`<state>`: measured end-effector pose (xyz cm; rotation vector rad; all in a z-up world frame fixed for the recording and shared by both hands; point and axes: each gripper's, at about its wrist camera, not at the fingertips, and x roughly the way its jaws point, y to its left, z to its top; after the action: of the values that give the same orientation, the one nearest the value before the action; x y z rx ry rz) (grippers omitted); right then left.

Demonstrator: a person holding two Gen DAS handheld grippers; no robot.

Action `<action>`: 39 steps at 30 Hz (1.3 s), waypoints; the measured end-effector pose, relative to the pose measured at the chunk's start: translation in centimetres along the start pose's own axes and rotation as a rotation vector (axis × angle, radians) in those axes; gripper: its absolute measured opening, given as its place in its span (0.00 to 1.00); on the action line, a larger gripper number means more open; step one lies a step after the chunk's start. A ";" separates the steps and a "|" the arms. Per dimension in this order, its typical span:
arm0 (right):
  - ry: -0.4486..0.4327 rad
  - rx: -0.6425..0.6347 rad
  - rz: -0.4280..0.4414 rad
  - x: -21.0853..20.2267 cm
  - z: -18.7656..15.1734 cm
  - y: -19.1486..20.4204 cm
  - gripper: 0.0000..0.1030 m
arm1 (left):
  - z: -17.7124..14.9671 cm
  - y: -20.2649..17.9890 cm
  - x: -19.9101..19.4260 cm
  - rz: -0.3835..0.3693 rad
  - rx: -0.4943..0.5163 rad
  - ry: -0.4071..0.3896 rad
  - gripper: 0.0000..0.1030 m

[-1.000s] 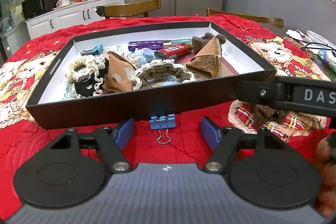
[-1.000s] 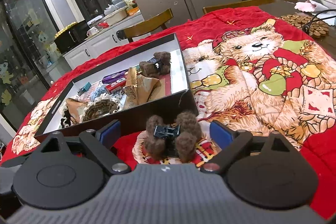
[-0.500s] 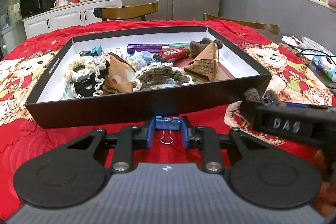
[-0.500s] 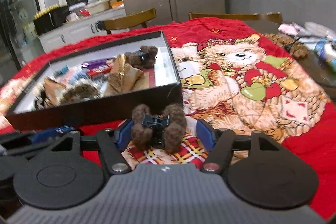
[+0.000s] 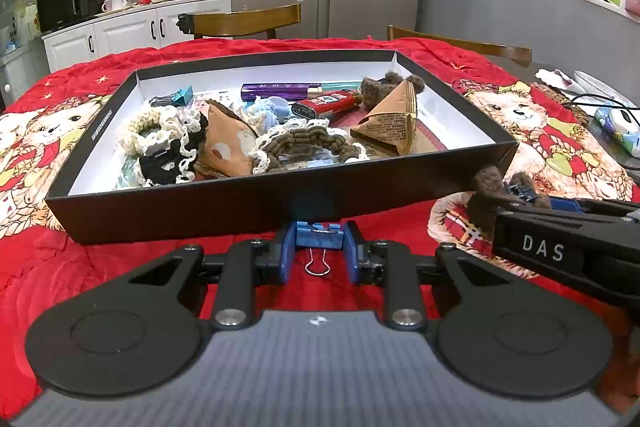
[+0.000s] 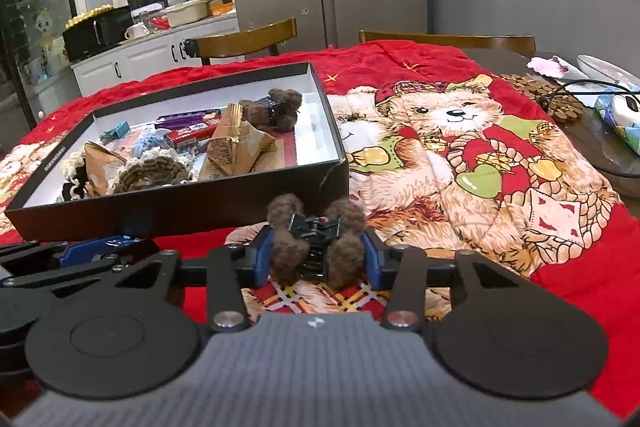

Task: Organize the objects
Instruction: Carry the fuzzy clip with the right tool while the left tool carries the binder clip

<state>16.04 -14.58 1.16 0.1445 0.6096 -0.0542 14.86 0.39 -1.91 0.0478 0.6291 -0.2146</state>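
Note:
My left gripper [image 5: 319, 257] is shut on a blue binder clip [image 5: 319, 235] just in front of the near wall of the black box [image 5: 256, 207]. My right gripper [image 6: 317, 259] is shut on a brown fuzzy hair claw clip [image 6: 316, 239] at the box's near right corner; it also shows in the left wrist view [image 5: 506, 187]. The box [image 6: 172, 203] holds scrunchies [image 5: 160, 139], a purple tube [image 5: 276, 91], a red lighter [image 5: 326, 103], brown paper packets [image 5: 394, 125], a teal clip [image 5: 182, 95] and another fuzzy clip [image 6: 276, 111].
The table is covered by a red teddy-bear quilt [image 6: 460, 147]. Wooden chairs [image 5: 244, 21] stand at the far side. At the right edge lie a cable [image 6: 576, 87], a round woven mat [image 6: 560, 103] and a tissue pack [image 6: 620, 119].
Both grippers have closed: the left on the blue binder clip, the right on the brown fuzzy claw clip. The right gripper has swung to face more to the left.

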 end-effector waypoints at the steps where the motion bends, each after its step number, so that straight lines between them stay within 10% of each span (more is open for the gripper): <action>1: -0.002 0.004 0.009 0.0 0.0 0.0 0.46 | 0.0 0.0 0.0 0.000 0.000 0.000 0.29; 12: -0.091 0.037 0.101 -1.0 0.2 -0.3 0.46 | -0.1 0.4 -0.6 0.003 -0.027 -0.024 0.28; 26: -0.291 0.046 0.189 -5.0 1.1 0.1 0.46 | 0.3 0.4 -5.4 0.046 0.022 -0.246 0.28; 39: -0.249 0.131 0.344 -8.3 6.4 2.4 0.46 | 5.9 5.0 -10.7 0.074 -0.081 -0.330 0.28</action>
<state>13.07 -13.11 11.42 0.3620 0.3266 0.2189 10.91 6.61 9.07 -0.0421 0.3065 -0.1217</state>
